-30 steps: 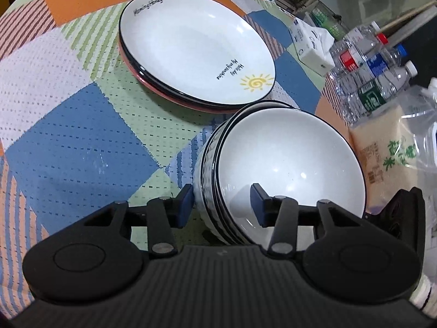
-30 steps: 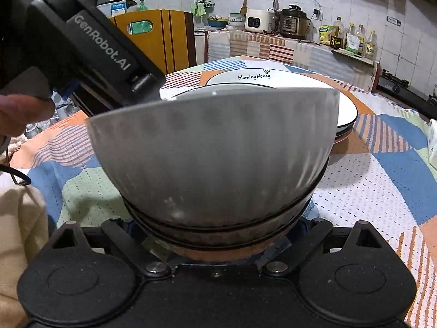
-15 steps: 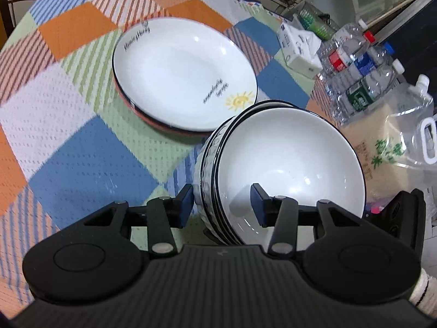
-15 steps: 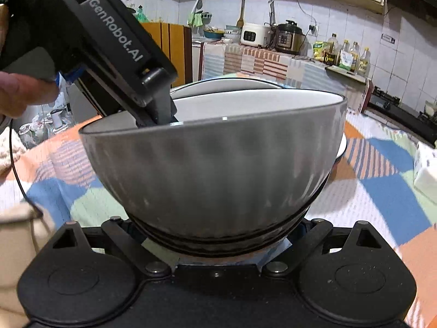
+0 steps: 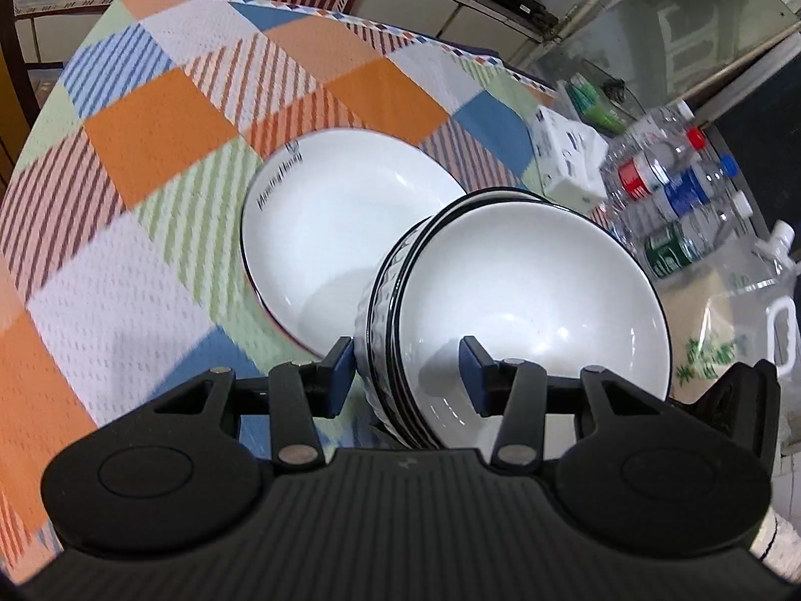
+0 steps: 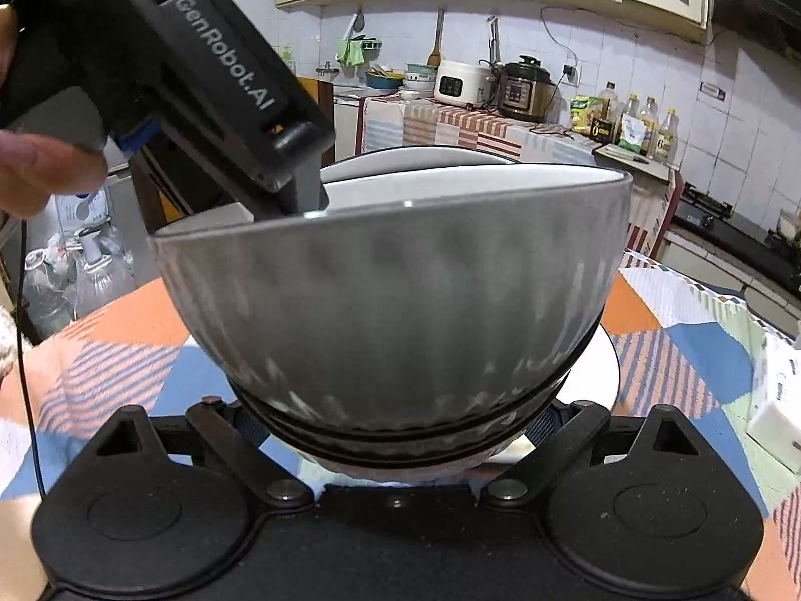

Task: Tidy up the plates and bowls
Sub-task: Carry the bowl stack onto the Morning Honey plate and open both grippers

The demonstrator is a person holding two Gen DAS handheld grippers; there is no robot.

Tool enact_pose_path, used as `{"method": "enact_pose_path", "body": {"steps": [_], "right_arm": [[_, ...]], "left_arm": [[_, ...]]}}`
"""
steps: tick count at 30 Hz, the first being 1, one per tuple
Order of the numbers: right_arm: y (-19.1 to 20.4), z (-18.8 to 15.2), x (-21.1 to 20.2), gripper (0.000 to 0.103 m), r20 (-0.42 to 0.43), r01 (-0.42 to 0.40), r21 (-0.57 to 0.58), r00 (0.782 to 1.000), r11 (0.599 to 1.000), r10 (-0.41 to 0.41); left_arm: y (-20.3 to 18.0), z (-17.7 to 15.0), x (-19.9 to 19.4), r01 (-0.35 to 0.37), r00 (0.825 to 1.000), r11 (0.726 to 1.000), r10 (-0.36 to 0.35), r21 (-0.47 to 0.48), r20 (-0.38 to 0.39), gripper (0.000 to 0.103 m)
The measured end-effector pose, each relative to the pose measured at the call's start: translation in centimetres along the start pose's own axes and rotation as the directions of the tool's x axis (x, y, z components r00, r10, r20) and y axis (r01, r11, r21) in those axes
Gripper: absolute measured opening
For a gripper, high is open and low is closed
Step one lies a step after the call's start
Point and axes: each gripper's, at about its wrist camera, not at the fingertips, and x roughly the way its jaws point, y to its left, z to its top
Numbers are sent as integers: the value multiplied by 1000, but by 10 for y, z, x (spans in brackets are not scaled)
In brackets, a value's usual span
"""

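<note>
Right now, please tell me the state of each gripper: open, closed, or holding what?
Left gripper: closed on the rim of the stacked bowls.
Right gripper: fingertips hidden under the stacked bowls; cannot be told.

White black-rimmed bowls (image 5: 525,300); white plate (image 5: 340,230); orange-blue-green patchwork tablecloth (image 5: 150,150).

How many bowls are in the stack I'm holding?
3 by the rims showing: white black-rimmed ceramic bowls nested in one stack, left claw clamped on the rims, right claw at the base. Another may be hidden.

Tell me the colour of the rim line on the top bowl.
Black, on a white top bowl; clearest in the left wrist view.
</note>
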Motion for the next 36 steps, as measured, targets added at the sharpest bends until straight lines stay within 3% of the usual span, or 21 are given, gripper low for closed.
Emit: {"method": "enact_pose_path", "body": {"steps": [5, 17, 27, 36], "right_arm": [[-7, 10, 22, 97, 10, 19, 3, 1000, 1000, -19], [-33, 22, 70, 97, -57, 35, 57, 998, 998, -31], [-38, 20, 86, 97, -108, 55, 87, 993, 995, -45], [-46, 17, 89, 96, -107, 66, 113, 993, 991, -54]], "left_arm": [[11, 24, 13, -13, 1000, 1000, 13, -10, 9, 44], [27, 63, 56, -27, 1000, 999, 27, -42, -4, 44], [42, 67, 79, -7, 999, 996, 4, -91, -35, 44], [38, 62, 81, -5, 1000, 997, 7, -75, 19, 44]]}}
